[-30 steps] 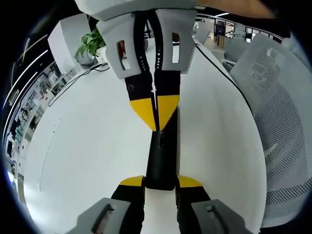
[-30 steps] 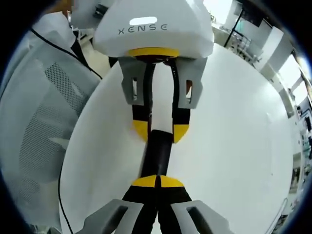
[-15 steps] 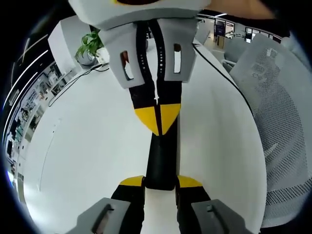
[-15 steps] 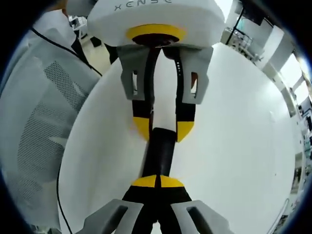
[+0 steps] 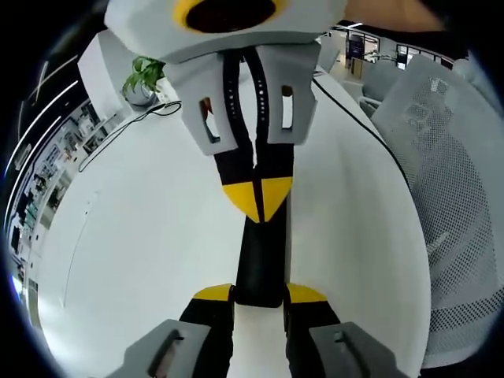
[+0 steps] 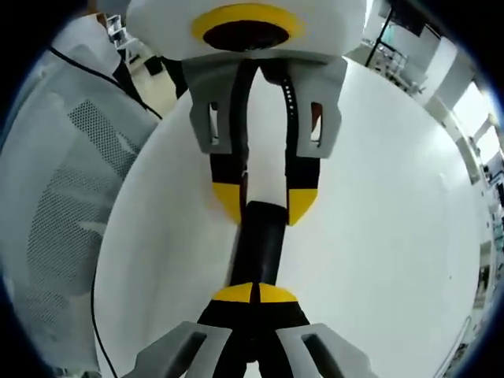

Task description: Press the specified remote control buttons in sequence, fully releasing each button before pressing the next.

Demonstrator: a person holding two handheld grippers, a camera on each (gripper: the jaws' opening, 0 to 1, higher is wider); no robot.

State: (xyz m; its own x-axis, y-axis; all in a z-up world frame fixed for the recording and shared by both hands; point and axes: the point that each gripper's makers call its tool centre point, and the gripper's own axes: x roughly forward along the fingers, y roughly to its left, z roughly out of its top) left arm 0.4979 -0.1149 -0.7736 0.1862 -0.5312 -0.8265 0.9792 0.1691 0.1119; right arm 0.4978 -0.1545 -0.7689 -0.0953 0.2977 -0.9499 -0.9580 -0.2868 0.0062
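A slim black remote (image 5: 260, 256) lies lengthwise over the white table (image 5: 134, 244). My left gripper (image 5: 260, 293) is shut on its near end, one yellow tip on each side. Facing it from above, my right gripper (image 5: 257, 198) is shut, and its joined yellow tips rest on the remote's top face. In the right gripper view the same remote (image 6: 257, 244) runs from my shut right gripper (image 6: 253, 293) up to the left gripper (image 6: 264, 203), which clamps its far end. The buttons are hidden under the tips.
A potted plant (image 5: 143, 72) and a black cable (image 5: 118, 132) sit at the table's far left. A white mesh chair (image 5: 449, 181) stands along the right edge, and the chair (image 6: 63, 205) is also in the right gripper view, with a cable (image 6: 98, 299) along the table rim.
The right gripper's tips have slid a little along the remote toward the left gripper, and its body now looms larger. The left gripper's hold is unchanged.
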